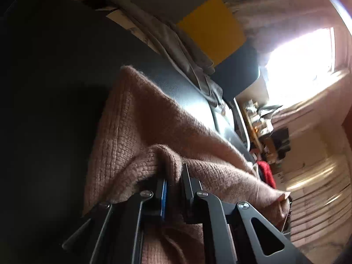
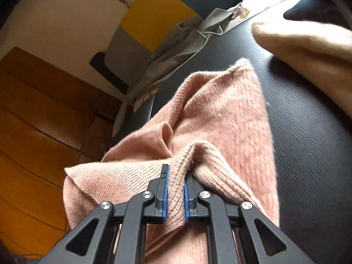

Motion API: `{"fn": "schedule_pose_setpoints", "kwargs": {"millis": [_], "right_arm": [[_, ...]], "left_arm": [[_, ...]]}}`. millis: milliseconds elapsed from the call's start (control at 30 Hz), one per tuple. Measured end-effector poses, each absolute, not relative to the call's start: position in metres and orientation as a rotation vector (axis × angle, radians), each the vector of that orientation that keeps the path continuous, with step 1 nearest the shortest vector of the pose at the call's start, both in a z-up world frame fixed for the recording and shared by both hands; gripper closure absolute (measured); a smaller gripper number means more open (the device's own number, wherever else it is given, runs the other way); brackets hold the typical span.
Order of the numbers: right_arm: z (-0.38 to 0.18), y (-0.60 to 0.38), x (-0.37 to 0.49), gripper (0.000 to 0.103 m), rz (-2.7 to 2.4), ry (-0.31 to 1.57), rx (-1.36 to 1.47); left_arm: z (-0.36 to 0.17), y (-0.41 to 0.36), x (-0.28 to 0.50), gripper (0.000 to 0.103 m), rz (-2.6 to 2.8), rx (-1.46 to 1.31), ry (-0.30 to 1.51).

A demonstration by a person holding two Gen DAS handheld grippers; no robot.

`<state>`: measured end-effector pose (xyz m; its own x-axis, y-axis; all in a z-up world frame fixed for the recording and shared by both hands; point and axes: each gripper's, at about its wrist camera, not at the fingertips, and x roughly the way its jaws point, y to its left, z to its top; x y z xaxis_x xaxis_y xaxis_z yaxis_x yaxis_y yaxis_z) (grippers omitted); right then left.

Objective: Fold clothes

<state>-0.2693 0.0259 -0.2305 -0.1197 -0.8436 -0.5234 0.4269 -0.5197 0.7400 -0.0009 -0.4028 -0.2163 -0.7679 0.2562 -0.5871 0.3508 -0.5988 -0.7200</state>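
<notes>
A pink knitted sweater (image 2: 220, 114) lies across a black table (image 2: 308, 143) and is lifted at both near edges. My right gripper (image 2: 176, 176) is shut on a ribbed fold of its edge, and the knit bulges up between the blue pads (image 2: 164, 198). In the left wrist view the same sweater (image 1: 136, 127) drapes over my left gripper (image 1: 175, 176), which is shut on a bunched fold of it. The cloth hides the left fingertips. The far corner of the sweater still rests on the table (image 1: 55, 66).
A beige garment (image 2: 308, 50) lies on the table to the right. Grey clothes (image 2: 171, 55) hang off the table's far edge near a yellow and grey chair (image 2: 154, 15). A red item (image 1: 267, 173) and a bright window (image 1: 299, 52) show beyond. Wooden floor (image 2: 33, 132) lies left.
</notes>
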Motion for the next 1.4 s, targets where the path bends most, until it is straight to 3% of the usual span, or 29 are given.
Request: {"fn": "schedule_pose_setpoints", "kwargs": {"millis": [367,467,567,633,667,733,900,1100,1267,1367,1400], "right_arm": [[-0.222,0.076,-0.182,0.093,-1.737,-0.517,1.248],[-0.216,0.085,-0.161,0.087,-1.728,-0.524,1.251],[-0.210,0.094,-0.141,0.067,-1.718,-0.531,1.255],[-0.205,0.100,-0.127,0.044,-1.712,-0.536,1.255],[-0.201,0.102,-0.121,0.041,-1.710,-0.536,1.239],[-0.195,0.107,-0.111,0.040,-1.699,-0.542,1.215],[-0.197,0.102,-0.098,0.035,-1.662,-0.548,1.213],[-0.200,0.090,-0.102,0.032,-1.663,-0.560,1.212],[-0.202,0.082,-0.105,0.030,-1.666,-0.550,1.203],[-0.199,0.077,-0.104,0.032,-1.665,-0.526,1.182],[-0.196,0.074,-0.104,0.038,-1.646,-0.517,1.166]], "left_arm": [[-0.206,-0.335,0.123,0.093,-2.479,1.109,1.385],[-0.204,-0.334,0.140,0.090,-2.476,1.077,1.438],[-0.193,-0.333,0.157,0.080,-2.455,1.035,1.442],[-0.186,-0.330,0.174,0.076,-2.458,0.985,1.446],[-0.184,-0.328,0.185,0.074,-2.460,0.955,1.457],[-0.185,-0.324,0.205,0.067,-2.461,0.914,1.494],[-0.196,-0.317,0.228,0.063,-2.447,0.890,1.611],[-0.186,-0.297,0.198,0.052,-2.576,0.944,1.545],[-0.198,-0.292,0.176,0.052,-2.563,1.094,1.464],[-0.195,-0.284,0.163,0.058,-2.618,1.096,1.563],[-0.194,-0.284,0.161,0.063,-2.644,1.093,1.608]]}}
